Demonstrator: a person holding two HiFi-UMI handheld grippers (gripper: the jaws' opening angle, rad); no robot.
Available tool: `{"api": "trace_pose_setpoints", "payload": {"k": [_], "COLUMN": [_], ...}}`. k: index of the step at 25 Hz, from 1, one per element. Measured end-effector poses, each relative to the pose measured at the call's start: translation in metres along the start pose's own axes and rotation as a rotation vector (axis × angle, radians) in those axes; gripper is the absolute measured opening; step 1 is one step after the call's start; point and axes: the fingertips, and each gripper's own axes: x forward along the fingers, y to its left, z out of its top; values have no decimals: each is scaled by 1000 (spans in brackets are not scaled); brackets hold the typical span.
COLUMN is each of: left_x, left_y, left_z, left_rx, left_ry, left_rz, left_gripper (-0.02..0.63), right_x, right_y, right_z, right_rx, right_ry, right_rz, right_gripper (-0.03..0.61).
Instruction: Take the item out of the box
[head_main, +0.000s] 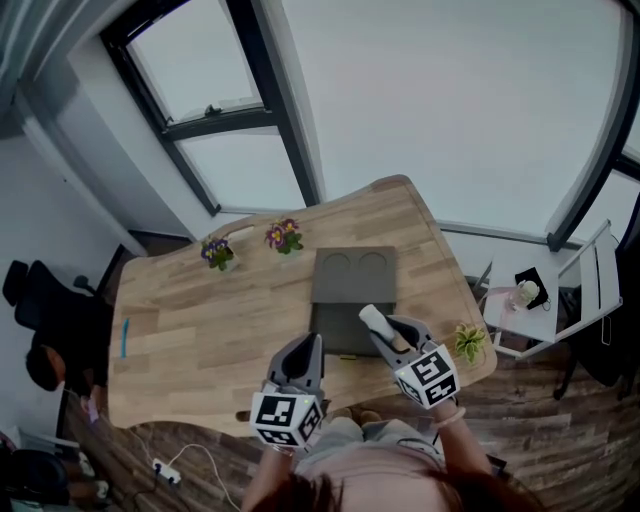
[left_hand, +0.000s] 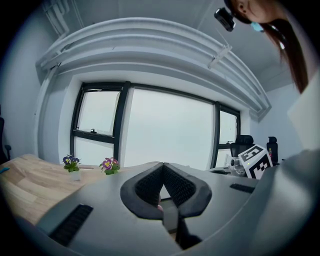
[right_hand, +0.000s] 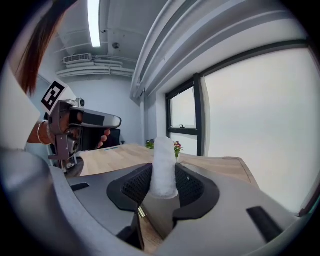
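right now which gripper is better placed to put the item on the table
Probably right. The right gripper is clamped on the white roll, lifted by the box; the left gripper is shut and empty.

Table — matt pale wood; item — white, rough

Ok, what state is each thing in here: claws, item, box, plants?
left claw: shut, empty.
right claw: shut on the white roll.
white roll: out of the box, held in the air.
grey box: open, on the table.
flower pots: both upright.
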Motion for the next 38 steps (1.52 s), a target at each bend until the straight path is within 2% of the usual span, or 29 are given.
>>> {"api": "trace_pose_setpoints", "payload": {"k": [9, 14, 38], "left_x": [-5, -12, -95], "left_y": [-12, -13, -22], "left_z": [8, 10, 30], "left_rx": [3, 8, 29], "left_ry": [-15, -23, -101], "left_rz": [-23, -51, -138], "left_gripper": [0, 0, 0], "right_x": [-19, -22, -83], "right_y": [6, 11, 71], "right_z": [26, 27, 66], "right_rx": [-17, -9, 12], "right_ry": [-66, -69, -205], "right_rz": [-20, -48, -193], "right_gripper": [133, 133, 133]}}
